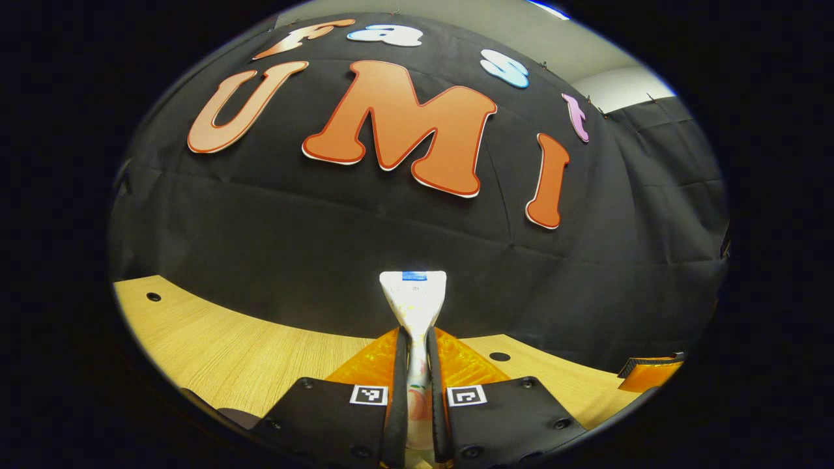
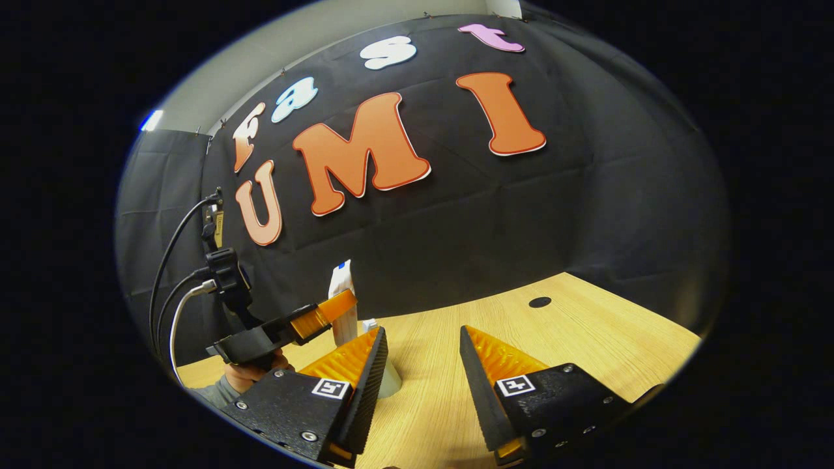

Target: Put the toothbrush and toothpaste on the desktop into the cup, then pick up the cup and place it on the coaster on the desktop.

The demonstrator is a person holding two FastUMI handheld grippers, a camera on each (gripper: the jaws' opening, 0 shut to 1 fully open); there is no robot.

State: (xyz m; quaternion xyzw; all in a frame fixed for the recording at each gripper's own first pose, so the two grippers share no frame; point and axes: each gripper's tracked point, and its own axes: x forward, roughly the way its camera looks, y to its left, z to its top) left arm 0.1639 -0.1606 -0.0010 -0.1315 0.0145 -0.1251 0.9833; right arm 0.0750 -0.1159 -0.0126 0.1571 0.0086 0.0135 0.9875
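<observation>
My left gripper (image 1: 417, 335) is shut on the white toothpaste tube (image 1: 413, 294), which stands upright with its flat crimped end on top, above the wooden desktop (image 1: 215, 345). In the right gripper view the same left gripper (image 2: 324, 312) holds the toothpaste tube (image 2: 341, 286) off to the left. My right gripper (image 2: 422, 355) stands open over the desktop (image 2: 560, 332) with nothing between its fingers. A pale cup-like object (image 2: 391, 383) shows just behind its left finger, mostly hidden. A small white-and-blue tip (image 2: 369, 324) pokes up above it.
A hand (image 2: 244, 376) holds the left gripper, with cables (image 2: 171, 286) trailing up from it. Round holes (image 2: 539, 301) dot the desktop, one (image 1: 154, 296) at the far left. The other gripper's finger (image 1: 651, 372) shows at the right edge. The black booth wall stands close behind the table.
</observation>
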